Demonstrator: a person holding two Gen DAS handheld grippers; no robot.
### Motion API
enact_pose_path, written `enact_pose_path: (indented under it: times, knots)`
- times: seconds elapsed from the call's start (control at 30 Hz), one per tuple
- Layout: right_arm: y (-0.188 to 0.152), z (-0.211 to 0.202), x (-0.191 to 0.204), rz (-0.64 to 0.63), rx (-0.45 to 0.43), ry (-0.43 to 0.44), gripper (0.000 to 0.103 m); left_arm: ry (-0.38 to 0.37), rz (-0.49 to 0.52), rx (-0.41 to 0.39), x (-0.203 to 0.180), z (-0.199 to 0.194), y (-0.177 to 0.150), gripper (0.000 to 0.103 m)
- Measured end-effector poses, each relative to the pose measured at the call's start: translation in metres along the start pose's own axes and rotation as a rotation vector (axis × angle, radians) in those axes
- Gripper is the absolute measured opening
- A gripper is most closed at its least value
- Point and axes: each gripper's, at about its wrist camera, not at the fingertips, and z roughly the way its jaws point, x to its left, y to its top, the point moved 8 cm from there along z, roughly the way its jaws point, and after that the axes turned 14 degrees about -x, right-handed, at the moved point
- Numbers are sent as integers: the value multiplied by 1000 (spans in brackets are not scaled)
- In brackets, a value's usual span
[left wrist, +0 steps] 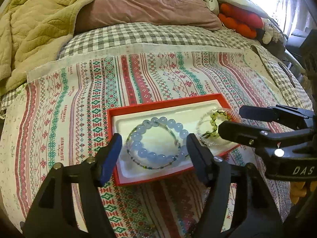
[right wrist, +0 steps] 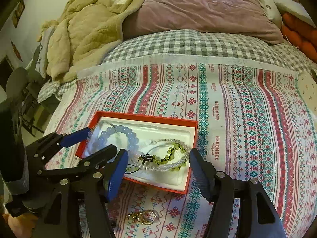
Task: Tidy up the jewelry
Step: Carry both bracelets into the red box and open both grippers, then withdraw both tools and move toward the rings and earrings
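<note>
Red box (left wrist: 138, 180) on bed holds blue bead bracelet (left wrist: 156, 138) and green-clear bracelets (right wrist: 170, 156). Left gripper (left wrist: 154, 150) and right gripper (right wrist: 158, 170) both apart, empty. Risk: fingers snagging strands, tipping box; gold rings (right wrist: 144, 217) outside, overlooked.

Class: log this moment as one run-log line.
left gripper: open over blue bracelet | right gripper: open over green bracelet | red box: holds both

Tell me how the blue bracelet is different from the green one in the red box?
The blue bracelet has big, round, pale blue beads; the green bracelet has small yellow-green beads on dark cord. The blue bracelet lies as an open ring at one end of the red box; the green bracelet curls unevenly at the other end, tangled with a clear beaded one. Both rest on the box's white lining.
</note>
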Motion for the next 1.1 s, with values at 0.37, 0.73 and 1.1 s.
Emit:
enact_pose_path:
  times: [0.37,0.73,1.1]
  knots:
    - [3,-24,3,-17,-18,10,73,-3,44,9,-8,-21,-6,82]
    - [-17,-55,1,-92,9,-24,83,63,109,46,-9,-57,-28,98]
    - [-52,-66,-5,-124,92,-76,91,81,29,131,6,-76,-58,102]
